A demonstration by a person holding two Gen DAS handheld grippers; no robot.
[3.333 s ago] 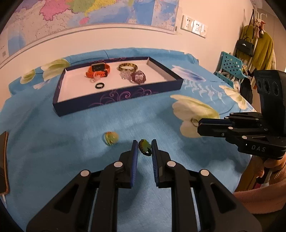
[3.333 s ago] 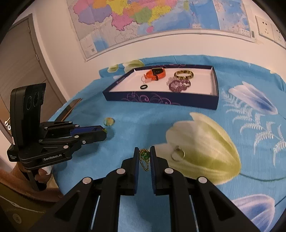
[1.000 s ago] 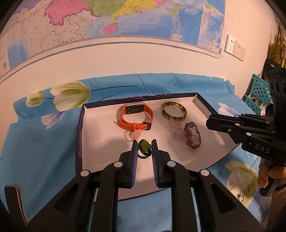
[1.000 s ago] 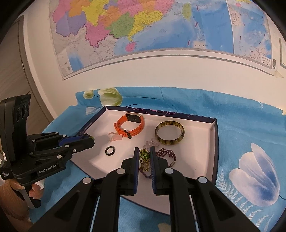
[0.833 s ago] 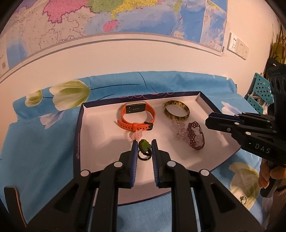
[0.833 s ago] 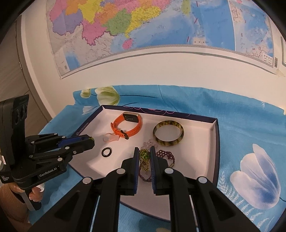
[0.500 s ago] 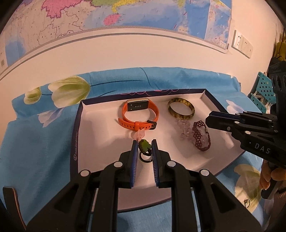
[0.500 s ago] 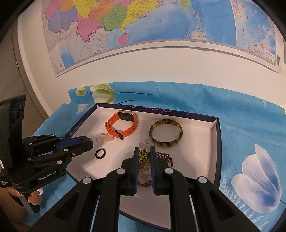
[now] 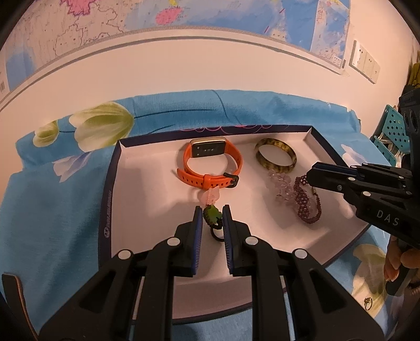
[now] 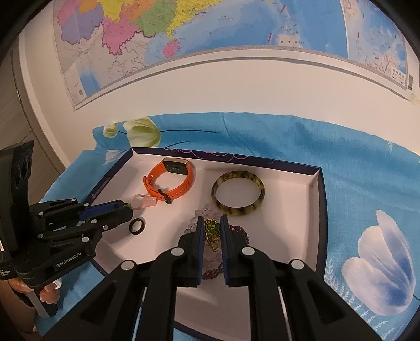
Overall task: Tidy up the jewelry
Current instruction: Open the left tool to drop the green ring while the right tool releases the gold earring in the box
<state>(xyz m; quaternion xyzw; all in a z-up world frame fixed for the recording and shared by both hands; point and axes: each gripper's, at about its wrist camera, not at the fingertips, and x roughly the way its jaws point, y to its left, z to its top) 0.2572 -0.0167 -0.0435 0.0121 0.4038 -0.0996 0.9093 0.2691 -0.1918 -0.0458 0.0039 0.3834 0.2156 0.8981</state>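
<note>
Both grippers hang over the white tray [image 9: 147, 188]. The left gripper [image 9: 211, 215] clamps a green ring [image 9: 212, 215]; the right gripper [image 10: 211, 230] clamps a green pendant [image 10: 211, 232]. Lower each onto bare tray floor, clear of the orange watch [image 9: 210, 168] and purple bracelet [image 9: 307, 204], then release.

two fisheye views, each mounted behind a handheld gripper and looking forward and downward along its fingers, close over a white-lined tray [image 9: 325, 154] on a blue floral cloth [image 10: 367, 183]. the left wrist view faces the wall map [image 9: 210, 13] from the tray's near-left side; the right wrist view from the near-right. both share the tray, the orange watch [image 9: 210, 168], the mottled bangle [image 10: 237, 192], and each shows the other gripper at its edge.
</note>
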